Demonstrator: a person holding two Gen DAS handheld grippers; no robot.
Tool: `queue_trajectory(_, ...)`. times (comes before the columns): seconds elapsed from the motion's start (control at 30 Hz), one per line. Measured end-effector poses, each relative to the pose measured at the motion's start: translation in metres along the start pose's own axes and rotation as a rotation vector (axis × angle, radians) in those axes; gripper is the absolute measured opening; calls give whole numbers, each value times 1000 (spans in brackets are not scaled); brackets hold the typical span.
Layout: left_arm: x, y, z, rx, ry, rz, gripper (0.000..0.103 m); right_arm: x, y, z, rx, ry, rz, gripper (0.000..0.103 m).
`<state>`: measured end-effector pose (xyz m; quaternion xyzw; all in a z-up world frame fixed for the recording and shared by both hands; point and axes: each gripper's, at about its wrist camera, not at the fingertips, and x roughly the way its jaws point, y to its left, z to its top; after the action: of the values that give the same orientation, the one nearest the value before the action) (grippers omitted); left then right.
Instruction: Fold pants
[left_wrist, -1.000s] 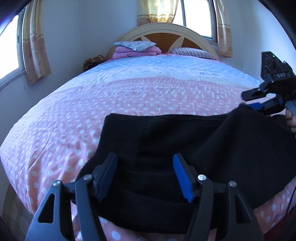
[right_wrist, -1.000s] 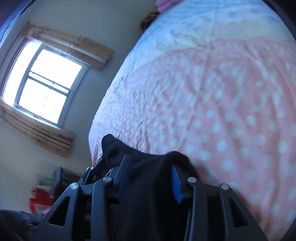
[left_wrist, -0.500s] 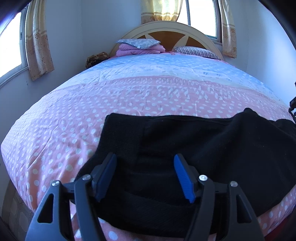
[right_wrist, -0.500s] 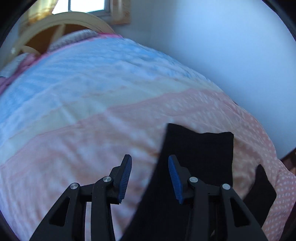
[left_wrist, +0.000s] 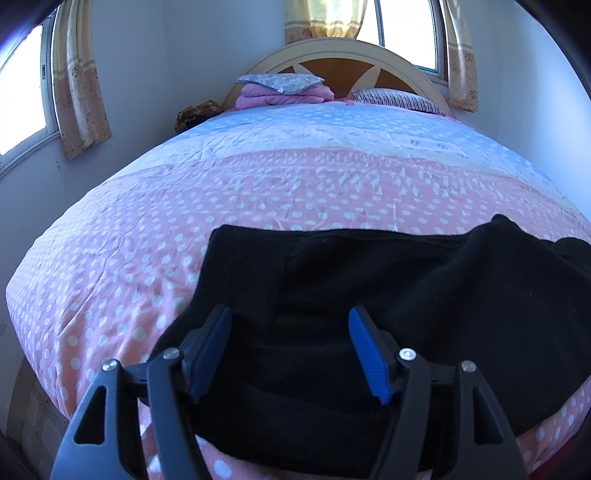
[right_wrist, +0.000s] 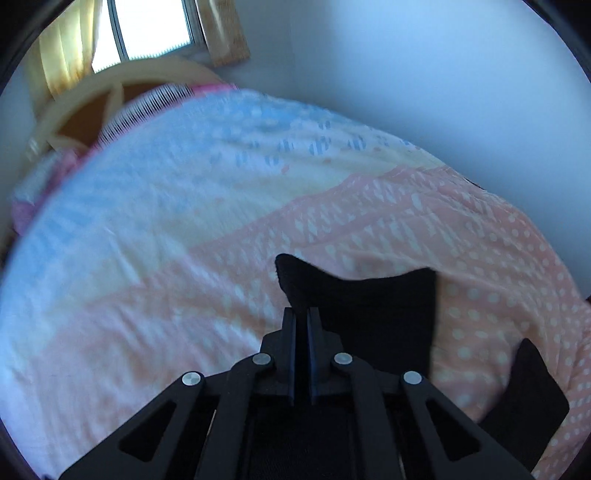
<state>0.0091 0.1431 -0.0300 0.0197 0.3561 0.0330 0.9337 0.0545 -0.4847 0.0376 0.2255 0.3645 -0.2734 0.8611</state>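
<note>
Black pants (left_wrist: 388, 295) lie spread across the near end of a bed (left_wrist: 295, 192), partly folded. The bedspread is pink with white dots, then pale yellow and blue toward an arched headboard (left_wrist: 343, 55). Pillows (left_wrist: 280, 88) are stacked there; curtained windows (left_wrist: 22, 92) flank white walls. Left gripper (left_wrist: 290, 347) hovers low over the waistband, fingers wide apart, holding nothing. Right gripper (right_wrist: 302, 332), angled along the bed, has its fingers closed on a pants edge (right_wrist: 295, 280).

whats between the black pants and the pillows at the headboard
In the left wrist view, only bare dotted bedspread lies between the black pants and the pillows.
</note>
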Motion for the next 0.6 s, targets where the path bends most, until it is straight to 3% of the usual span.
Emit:
queue_trajectory(0.13,0,0,0,-1,-1,-1,69,-83,-58,-11,109,-138,177,5)
queue_trajectory(0.27,1,-1,0,-1,-2,2,70,-131,-127,-35,249,-206,271,5)
queue_trajectory(0.37,1,0,2,-6,8,1,71,-136,-164,-59,310,-183,280,5)
queue_trajectory(0.6,2,0,6,4,28,1,72,-108,-219,-120,448,-15,285,6)
